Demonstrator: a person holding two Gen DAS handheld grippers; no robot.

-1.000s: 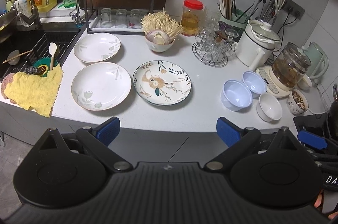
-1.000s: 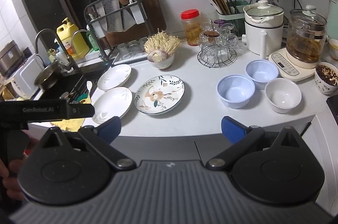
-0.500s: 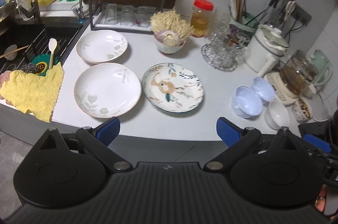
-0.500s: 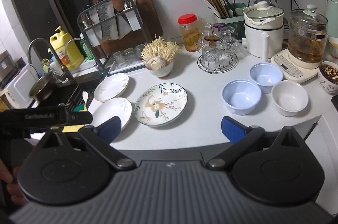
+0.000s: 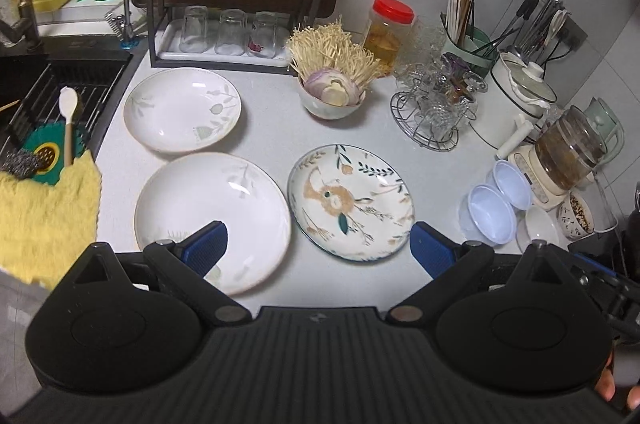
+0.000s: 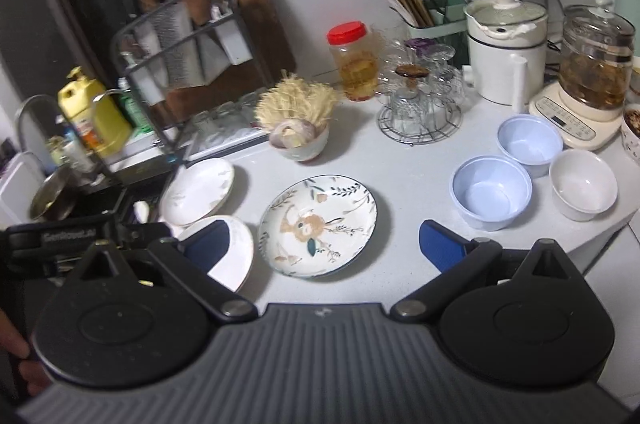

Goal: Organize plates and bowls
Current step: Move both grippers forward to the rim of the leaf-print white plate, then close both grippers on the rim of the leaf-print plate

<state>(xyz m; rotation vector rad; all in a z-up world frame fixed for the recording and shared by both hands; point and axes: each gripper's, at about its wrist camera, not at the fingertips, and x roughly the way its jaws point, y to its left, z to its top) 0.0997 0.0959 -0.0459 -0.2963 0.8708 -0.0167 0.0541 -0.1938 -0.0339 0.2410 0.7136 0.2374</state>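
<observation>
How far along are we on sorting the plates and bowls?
Nothing looks done: three plates lie apart, the near white plate, far white plate and patterned plate. Both blue bowls and the white bowl sit unstacked. Left gripper and right gripper are open and empty. All stacking remains.

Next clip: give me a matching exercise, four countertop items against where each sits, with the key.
Items:
1. patterned plate
2. white bowl
3. yellow cloth
4. red-lidded jar

Places:
A. draped at the sink edge
B. at the back, behind the bowl of enoki mushrooms
C. middle of the counter
D. beside the two blue bowls

Pairs: 1-C, 2-D, 3-A, 4-B
</observation>
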